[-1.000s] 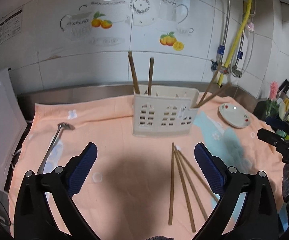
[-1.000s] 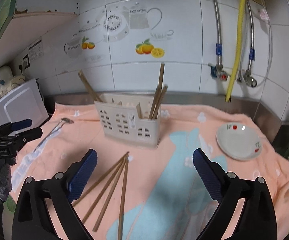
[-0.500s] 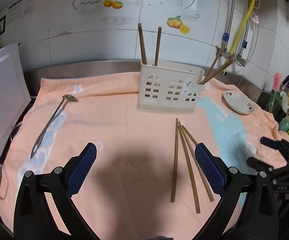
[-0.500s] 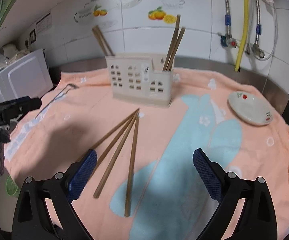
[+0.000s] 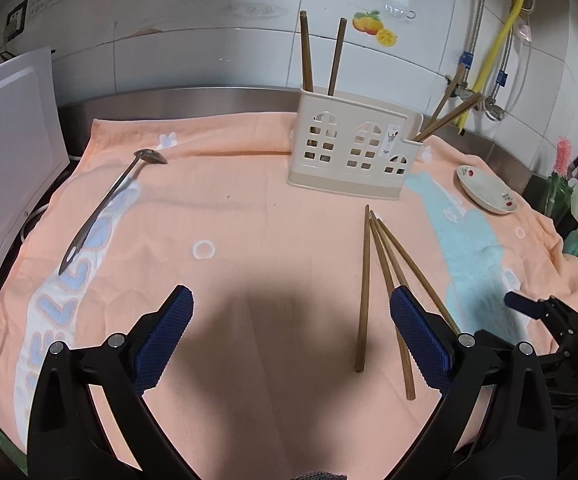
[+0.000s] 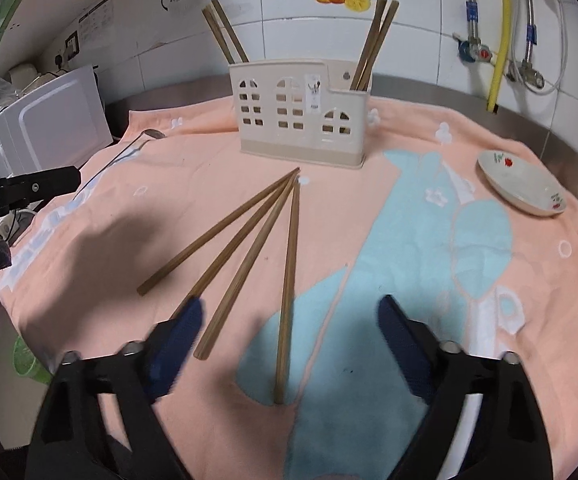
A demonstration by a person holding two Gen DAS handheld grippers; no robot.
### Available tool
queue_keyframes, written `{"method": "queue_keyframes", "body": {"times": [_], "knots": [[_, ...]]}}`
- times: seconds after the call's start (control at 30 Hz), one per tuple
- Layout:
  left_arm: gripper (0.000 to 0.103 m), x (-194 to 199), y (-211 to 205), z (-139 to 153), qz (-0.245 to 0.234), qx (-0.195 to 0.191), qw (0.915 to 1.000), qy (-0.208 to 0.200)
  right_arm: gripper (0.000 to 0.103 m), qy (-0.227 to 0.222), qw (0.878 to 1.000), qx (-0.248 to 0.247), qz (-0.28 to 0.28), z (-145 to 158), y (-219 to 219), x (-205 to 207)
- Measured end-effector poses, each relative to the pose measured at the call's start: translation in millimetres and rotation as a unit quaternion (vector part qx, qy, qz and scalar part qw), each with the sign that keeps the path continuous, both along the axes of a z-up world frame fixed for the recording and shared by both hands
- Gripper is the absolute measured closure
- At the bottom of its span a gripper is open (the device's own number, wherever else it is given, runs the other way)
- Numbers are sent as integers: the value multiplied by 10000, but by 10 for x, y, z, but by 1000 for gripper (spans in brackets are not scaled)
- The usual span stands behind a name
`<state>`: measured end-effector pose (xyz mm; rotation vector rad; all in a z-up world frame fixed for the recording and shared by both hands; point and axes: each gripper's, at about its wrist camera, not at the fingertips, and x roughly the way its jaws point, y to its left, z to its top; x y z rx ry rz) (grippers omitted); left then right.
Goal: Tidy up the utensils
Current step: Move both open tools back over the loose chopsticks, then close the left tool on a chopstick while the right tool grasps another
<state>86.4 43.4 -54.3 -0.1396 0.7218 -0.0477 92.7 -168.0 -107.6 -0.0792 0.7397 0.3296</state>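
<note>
Right tongs: wide apart, holding nothing, low over the near ends of the loose chopsticks.
Left tongs: wide apart too, holding nothing, hovering nearer the counter's middle.
Chopsticks: 4 on the towel, fanned, tips meeting just in front of the holder.
Long axis: runs away from the right tongs toward the holder (so a crosswise grip probably suits).
Nearer hand: right.
Spoon: by the counter's left edge, nearer the left tongs.
</note>
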Motion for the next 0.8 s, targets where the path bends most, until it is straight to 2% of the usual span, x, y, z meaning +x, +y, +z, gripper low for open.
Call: {"method": "queue_keyframes", "body": {"times": [0.03, 0.1, 0.17, 0.4, 0.8], "knots": [[6, -4, -1, -4, 2, 10, 10000, 7, 23, 38, 10000, 23, -7, -19, -4, 4], [6, -12, -4, -12, 0, -1, 10000, 19, 32, 80, 10000, 51, 3, -40, -1, -1], [5, -18, -5, -30, -1, 1, 10000, 29, 35, 132, 9999, 60, 12, -62, 11, 10], [6, -26, -11, -85, -12, -31, 10000, 80, 54, 320, 9993, 127, 131, -129, 72, 69], [7, -45, -38, -136, -66, -3, 9999, 128, 72, 503, 9984, 219, 146, -200, 96, 175]]}}
